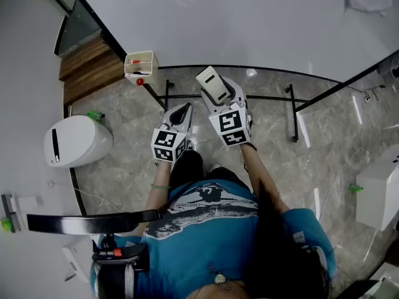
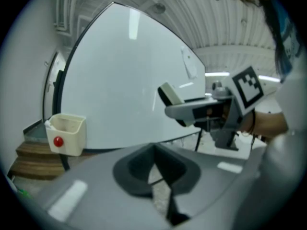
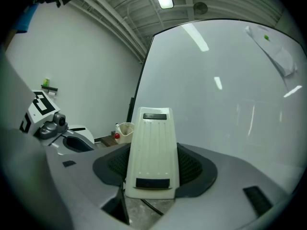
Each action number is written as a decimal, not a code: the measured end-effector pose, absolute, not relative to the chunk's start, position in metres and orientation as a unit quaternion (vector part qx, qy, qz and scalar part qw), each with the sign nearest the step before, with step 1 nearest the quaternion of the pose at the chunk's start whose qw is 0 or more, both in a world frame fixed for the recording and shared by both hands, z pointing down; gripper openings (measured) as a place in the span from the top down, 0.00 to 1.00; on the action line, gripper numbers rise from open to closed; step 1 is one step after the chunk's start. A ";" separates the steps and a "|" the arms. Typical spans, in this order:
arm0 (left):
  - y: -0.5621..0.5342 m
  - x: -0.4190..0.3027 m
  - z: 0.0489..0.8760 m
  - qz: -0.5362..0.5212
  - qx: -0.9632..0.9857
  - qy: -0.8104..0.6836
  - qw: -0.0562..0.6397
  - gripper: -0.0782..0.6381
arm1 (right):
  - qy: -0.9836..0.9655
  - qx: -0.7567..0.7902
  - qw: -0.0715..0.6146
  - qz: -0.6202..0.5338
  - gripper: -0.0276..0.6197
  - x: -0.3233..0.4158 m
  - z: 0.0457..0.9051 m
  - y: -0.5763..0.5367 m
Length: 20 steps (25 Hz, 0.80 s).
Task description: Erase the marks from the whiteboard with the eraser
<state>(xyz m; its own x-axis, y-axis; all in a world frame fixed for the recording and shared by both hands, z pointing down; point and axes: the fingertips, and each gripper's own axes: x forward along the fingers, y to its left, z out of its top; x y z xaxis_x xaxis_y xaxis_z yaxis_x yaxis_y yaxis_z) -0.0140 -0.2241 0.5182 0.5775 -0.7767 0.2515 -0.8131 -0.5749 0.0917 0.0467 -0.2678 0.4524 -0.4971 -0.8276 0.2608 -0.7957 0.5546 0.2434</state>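
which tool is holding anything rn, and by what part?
Right tool holds the cream ribbed plastic whiteboard eraser, jaws clamped on the long sides of its near half; far end sticks out. Left tool: jaws together, empty.

Blue printed T-shirt point(image 1: 206, 229); grey left tongs point(image 2: 156, 174), right tongs point(image 3: 149, 171).

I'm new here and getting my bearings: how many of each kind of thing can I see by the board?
Grippers: 2 (left gripper, right gripper)
Eraser: 1
Whiteboard: 1
Cream holder: 1
Total: 5
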 end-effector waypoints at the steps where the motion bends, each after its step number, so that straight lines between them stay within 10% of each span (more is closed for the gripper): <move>1: -0.216 -0.011 0.520 0.091 0.880 -0.454 0.102 0.90 | -0.866 0.465 0.178 -0.040 0.55 0.050 0.458 -0.257; 20: -0.098 -0.006 0.530 0.101 0.861 -0.488 0.100 0.90 | -0.892 0.416 0.176 0.035 0.55 0.052 0.506 -0.120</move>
<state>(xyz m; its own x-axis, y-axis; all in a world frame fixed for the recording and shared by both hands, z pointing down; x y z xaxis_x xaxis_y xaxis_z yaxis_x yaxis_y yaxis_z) -0.0063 -0.0982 0.5299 0.5032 -0.8202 0.2720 -0.8608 -0.5034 0.0745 0.0516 -0.1202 0.5060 -0.5925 -0.7288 0.3433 -0.7532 0.6523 0.0847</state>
